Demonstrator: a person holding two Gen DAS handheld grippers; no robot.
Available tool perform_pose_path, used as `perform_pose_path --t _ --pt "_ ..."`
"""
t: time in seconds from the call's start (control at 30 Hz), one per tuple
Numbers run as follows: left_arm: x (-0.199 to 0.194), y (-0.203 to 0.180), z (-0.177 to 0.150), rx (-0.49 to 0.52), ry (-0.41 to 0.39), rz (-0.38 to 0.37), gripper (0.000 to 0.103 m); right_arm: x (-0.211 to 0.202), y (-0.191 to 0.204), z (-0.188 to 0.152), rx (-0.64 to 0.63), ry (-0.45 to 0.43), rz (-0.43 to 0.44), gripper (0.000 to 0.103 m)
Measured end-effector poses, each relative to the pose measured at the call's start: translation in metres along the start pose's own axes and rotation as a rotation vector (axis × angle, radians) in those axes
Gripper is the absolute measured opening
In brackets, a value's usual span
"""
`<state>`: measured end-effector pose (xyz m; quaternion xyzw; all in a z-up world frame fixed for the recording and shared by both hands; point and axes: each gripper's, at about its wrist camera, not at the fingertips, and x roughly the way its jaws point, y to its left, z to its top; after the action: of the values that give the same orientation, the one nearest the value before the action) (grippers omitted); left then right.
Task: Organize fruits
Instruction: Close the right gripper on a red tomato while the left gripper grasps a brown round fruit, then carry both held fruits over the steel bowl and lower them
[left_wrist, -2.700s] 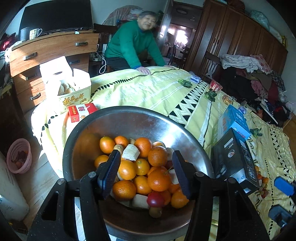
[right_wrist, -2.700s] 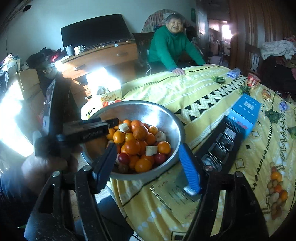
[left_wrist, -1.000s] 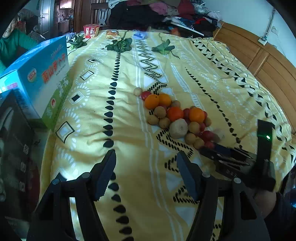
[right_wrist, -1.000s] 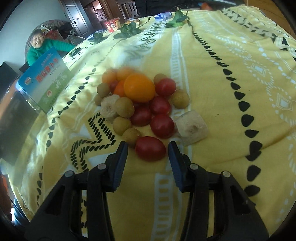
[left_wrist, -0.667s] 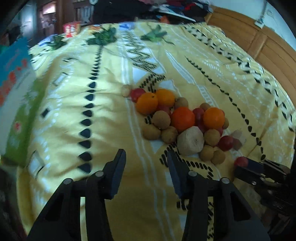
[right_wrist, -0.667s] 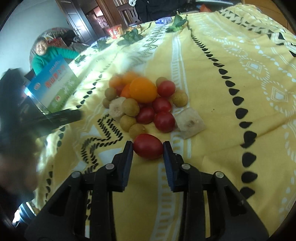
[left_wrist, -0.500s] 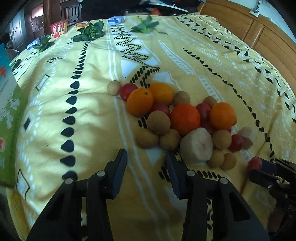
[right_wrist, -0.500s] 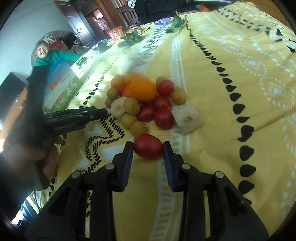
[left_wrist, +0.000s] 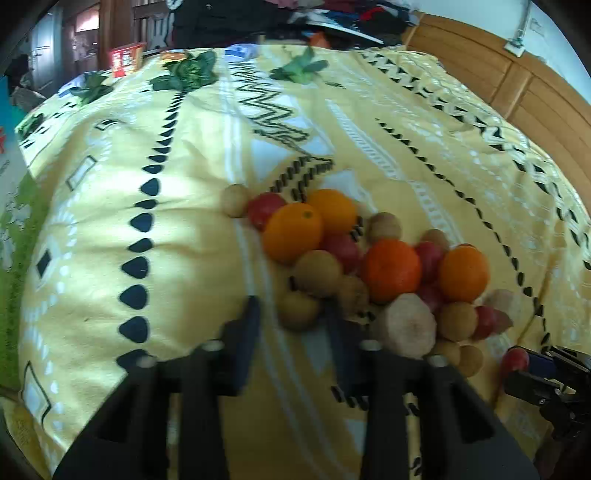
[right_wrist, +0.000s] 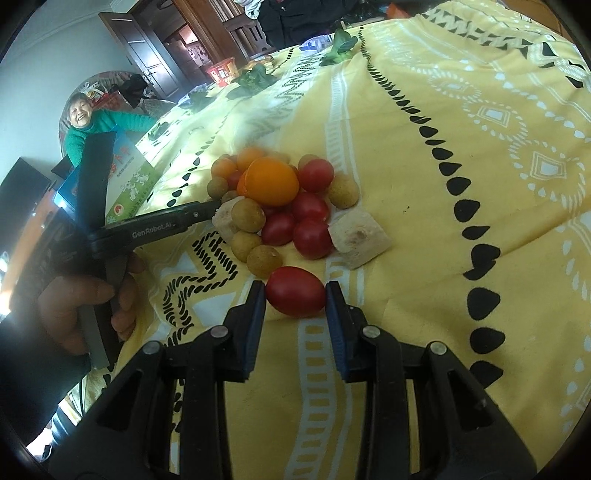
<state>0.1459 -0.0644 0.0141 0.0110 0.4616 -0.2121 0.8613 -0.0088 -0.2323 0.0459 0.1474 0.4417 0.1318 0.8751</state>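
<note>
The fruit pile (right_wrist: 280, 206) lies on the yellow patterned bedspread (right_wrist: 461, 122) in the middle of the right wrist view: oranges, red cherry tomatoes, small tan round fruits and pale cut chunks, all touching one another.

The right tool (right_wrist: 295, 295) is clamped on one cherry tomato (right_wrist: 295, 296) at the near edge of the pile, a pad against each end. To do this well, the squeeze should stay light, since the skin looks thin, and the lift should go straight up so the tan fruit just beside it is not dragged.

The left tool (left_wrist: 291, 314) has just been closing around a small tan fruit (left_wrist: 298, 309) at the pile's lower left in its own view. Its jaws stand narrow with the fruit between them, but blur hides whether the pads press yet. It should finish closing before lifting, clear of the cut chunk (left_wrist: 404, 325) beside it.

The left tool's arm reads "GenRobot.AI". A blue box (right_wrist: 125, 173) at left carries print too small to read.
</note>
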Motion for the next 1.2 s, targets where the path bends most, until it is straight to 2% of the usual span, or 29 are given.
perform_pose_path --t 0.1,0.23,0.4,0.53,0.7,0.93,1.2 --pt "-0.001 -0.006 -0.001 0.021 -0.010 0.026 0.024 -0.004 0.004 0.001 -0.015 -0.013 -0.001 0.033" --pt "-0.017 -0.006 -0.005 -0.016 -0.041 0.027 0.024 -0.007 0.007 0.003 -0.020 -0.021 0.000 0.033" --pt "-0.070 -0.014 -0.016 -0.016 -0.116 0.041 0.024 -0.019 0.017 0.007 -0.035 -0.046 0.005 0.033" --pt "-0.128 -0.007 -0.024 -0.045 -0.190 0.068 0.024 -0.037 0.039 0.013 -0.071 -0.081 0.022 0.033" --pt "-0.209 0.019 -0.037 -0.124 -0.288 0.147 0.024 -0.063 0.086 0.023 -0.163 -0.132 0.050 0.033" --pt "-0.316 0.071 -0.070 -0.231 -0.410 0.267 0.024 -0.085 0.163 0.031 -0.298 -0.177 0.120 0.033" --pt "-0.418 0.159 -0.136 -0.408 -0.502 0.442 0.024 -0.090 0.275 0.032 -0.477 -0.186 0.244 0.033"
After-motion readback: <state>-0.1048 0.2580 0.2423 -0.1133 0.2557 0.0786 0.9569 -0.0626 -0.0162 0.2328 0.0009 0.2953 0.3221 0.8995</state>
